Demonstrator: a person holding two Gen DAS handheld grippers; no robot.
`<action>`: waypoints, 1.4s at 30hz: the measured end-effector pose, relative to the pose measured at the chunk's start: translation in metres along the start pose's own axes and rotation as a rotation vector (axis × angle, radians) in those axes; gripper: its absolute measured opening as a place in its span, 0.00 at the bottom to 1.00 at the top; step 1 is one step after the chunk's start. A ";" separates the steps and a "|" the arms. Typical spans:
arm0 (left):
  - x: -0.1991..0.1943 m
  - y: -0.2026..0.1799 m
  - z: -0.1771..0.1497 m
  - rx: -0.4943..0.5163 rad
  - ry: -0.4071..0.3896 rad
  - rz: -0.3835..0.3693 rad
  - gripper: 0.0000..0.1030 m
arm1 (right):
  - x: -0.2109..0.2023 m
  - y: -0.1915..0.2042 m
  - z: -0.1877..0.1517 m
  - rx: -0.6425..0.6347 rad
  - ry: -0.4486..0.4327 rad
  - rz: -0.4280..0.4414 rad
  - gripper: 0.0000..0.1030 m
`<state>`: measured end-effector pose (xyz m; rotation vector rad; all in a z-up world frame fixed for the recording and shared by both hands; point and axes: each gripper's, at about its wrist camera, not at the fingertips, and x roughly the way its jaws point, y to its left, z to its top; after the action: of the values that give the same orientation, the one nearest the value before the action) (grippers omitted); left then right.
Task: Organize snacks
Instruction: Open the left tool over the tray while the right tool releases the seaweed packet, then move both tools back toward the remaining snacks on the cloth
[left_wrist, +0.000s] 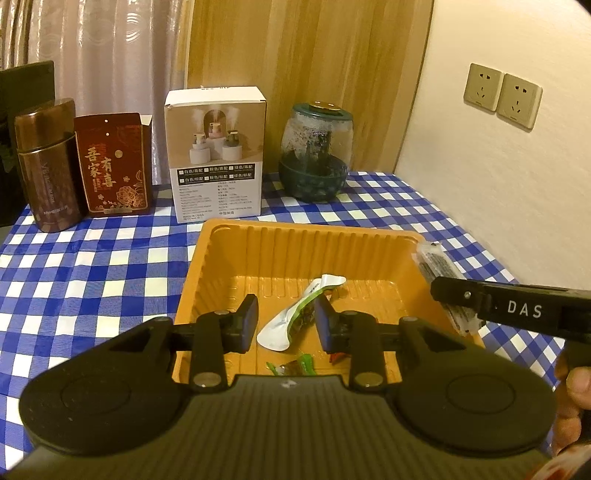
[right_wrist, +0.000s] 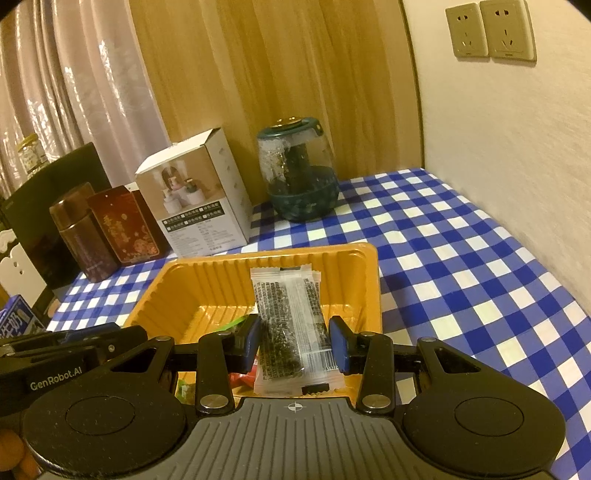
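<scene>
**Clear snack packet over orange tray**

Clear snack packet (right_wrist: 290, 328) between right gripper (right_wrist: 295, 341) pads, above orange tray (right_wrist: 207, 288); pinched or merely bracketed — cannot tell. Looks light, crinkly, slippery, brittle inside; best gripped mid-length. Left gripper (left_wrist: 286, 325) half open, empty, above green-white pouch (left_wrist: 295, 314).

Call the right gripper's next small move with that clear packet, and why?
Probably lower a little and open. The right gripper grips the clear packet over the orange tray, near its right wall; the left gripper hangs open over a white-green packet already inside.
</scene>
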<state>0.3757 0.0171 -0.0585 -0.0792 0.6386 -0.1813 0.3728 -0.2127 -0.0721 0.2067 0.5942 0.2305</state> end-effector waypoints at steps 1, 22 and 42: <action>0.000 0.000 0.000 0.001 0.002 0.000 0.28 | 0.000 0.000 0.000 0.003 -0.008 0.002 0.40; 0.000 -0.002 -0.003 0.017 0.006 0.002 0.29 | -0.010 -0.010 0.005 0.045 -0.058 0.012 0.59; -0.034 -0.011 -0.023 0.037 -0.009 -0.010 0.32 | -0.050 -0.006 -0.015 -0.015 -0.096 -0.006 0.59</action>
<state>0.3335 0.0126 -0.0560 -0.0477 0.6261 -0.2026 0.3247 -0.2300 -0.0591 0.2007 0.4978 0.2179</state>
